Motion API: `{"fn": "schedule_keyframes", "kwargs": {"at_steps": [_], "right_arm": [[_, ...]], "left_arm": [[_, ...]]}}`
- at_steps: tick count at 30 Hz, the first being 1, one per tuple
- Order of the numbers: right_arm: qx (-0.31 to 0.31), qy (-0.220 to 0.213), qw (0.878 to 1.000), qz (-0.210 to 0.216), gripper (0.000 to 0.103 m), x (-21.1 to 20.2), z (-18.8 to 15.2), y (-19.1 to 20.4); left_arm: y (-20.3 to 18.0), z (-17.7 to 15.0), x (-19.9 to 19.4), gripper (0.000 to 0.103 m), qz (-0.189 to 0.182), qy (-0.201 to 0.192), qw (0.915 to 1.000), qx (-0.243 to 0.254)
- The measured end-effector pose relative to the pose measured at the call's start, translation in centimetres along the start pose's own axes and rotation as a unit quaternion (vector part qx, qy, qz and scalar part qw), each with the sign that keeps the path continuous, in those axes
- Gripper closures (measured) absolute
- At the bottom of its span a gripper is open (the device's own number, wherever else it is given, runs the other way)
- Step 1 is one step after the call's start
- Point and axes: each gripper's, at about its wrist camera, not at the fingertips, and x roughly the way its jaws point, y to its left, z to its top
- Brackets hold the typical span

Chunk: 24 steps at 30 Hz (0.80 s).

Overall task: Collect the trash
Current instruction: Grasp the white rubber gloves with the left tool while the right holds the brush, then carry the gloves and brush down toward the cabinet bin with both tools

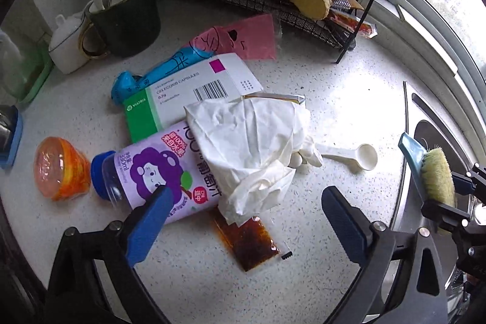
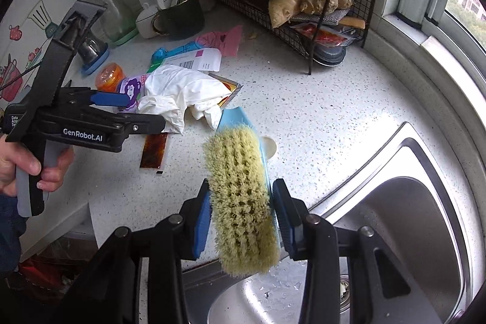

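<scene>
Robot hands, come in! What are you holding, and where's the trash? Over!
Right gripper shut on scrub brush. Left gripper open above trash pile. White glove drapes over juice bottle.

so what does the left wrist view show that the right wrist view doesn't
Only the left wrist view: the whole white scoop and the open left gripper from behind.

Only the right wrist view: the sink, a hand holding the left gripper, and the right gripper shut on the brush.

Both: the juice bottle, white gloves, medicine box, sauce packet and wire rack.
</scene>
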Motion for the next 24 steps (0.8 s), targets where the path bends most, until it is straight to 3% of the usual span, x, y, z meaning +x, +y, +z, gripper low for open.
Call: {"fn": "schedule_keyframes", "kwargs": {"at_steps": [3,5,10,13,14,17,21,24], "right_arm": [[-0.002,-0.003,1.000,-0.011,0.066,0.4,0.3,-0.1],[0.002,-0.003,1.000,-0.009,0.066,0.6,0.6,-0.1],[0.012,-0.003,1.000,-0.010,0.066,1.3,1.1,-0.3],[0.016,-0.005,1.000,-0.012,0.066,1.2,1.1,-0.4],[0.017,-0.005,1.000,-0.011,0.066,1.1,1.1,-0.4],[0.021,-0.007,1.000,-0.008,0.066,0.9,1.1,-0.5],[0.028,-0.007,1.000,0.000,0.066,0.6,1.2,-0.6],[0.024,-0.011,1.000,-0.002,0.066,0.1,1.1,-0.5]], "left_arm": [[-0.9,0.5,0.1,0.013,0.016,-0.002,0.9998,0.014],[-1.7,0.6,0.0,0.024,0.032,-0.007,0.9991,0.027],[-3.1,0.9,0.3,0.034,0.064,-0.015,0.9974,0.030],[-3.9,0.8,0.2,0.060,0.087,-0.026,0.9952,0.037],[-4.0,0.8,0.1,0.075,0.086,-0.027,0.9953,0.036],[-4.0,0.9,0.4,0.093,0.055,-0.004,0.9982,0.022],[-4.1,0.0,0.4,0.099,0.049,0.003,0.9985,0.023],[-4.0,-1.3,-1.1,0.100,0.018,0.001,0.9996,0.021]]}}
